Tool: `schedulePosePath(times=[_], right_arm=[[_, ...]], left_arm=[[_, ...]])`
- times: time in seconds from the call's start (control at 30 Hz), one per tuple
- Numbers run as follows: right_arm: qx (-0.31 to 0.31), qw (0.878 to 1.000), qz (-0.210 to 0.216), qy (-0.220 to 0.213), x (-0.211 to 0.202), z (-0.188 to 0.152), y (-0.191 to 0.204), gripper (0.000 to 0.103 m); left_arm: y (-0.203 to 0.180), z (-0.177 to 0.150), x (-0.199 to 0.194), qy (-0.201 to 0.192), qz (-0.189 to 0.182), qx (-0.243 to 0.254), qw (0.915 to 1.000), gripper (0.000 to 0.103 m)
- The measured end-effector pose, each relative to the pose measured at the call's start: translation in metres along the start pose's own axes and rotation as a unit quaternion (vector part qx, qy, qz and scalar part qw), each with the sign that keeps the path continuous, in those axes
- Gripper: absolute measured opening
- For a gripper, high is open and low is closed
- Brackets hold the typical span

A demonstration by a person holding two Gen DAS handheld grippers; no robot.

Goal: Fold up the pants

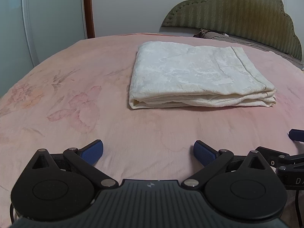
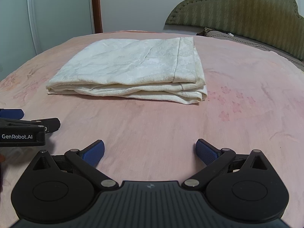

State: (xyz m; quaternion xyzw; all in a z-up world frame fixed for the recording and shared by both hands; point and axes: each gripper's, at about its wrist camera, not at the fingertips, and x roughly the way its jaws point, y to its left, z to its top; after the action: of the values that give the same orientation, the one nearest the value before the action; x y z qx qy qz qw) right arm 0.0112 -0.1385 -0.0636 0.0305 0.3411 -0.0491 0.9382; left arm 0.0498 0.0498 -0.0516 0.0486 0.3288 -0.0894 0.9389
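On the bed: pants (image 1: 199,76) lie as a cream folded stack on the pink bedspread (image 1: 142,133), several layers showing at the near edge.
Left gripper (image 1: 148,153): fingers spread wide, nothing between them, low over bare bedspread.
Right gripper (image 2: 150,151): same, fingers wide apart and empty, just beside the left one.
Bearing: stack is straight ahead of both, well apart from the fingertips; ahead-right in the left view, ahead-left in the right view, so it sits between the two lines of sight.
Long axis: runs left-right across both views; layered edge faces the grippers.
Nearer arm: can't tell, roughly even.
Judgement: fold looks done or nearly so; any tidy-up starts at the near edge corners.
Background: green headboard (image 2: 247,9) far right.
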Motion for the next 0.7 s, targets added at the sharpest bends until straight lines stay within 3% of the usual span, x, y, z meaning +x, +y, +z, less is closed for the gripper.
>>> schedulePosePath(times=[0.7], right_arm=[[0.0,1.0,-0.002,0.001,-0.0024,-0.0009,0.0023,0.103]], left_arm=[[-0.0012,-0.0046,-0.0053,-0.005,0.001,-0.001,1.0,0.103]])
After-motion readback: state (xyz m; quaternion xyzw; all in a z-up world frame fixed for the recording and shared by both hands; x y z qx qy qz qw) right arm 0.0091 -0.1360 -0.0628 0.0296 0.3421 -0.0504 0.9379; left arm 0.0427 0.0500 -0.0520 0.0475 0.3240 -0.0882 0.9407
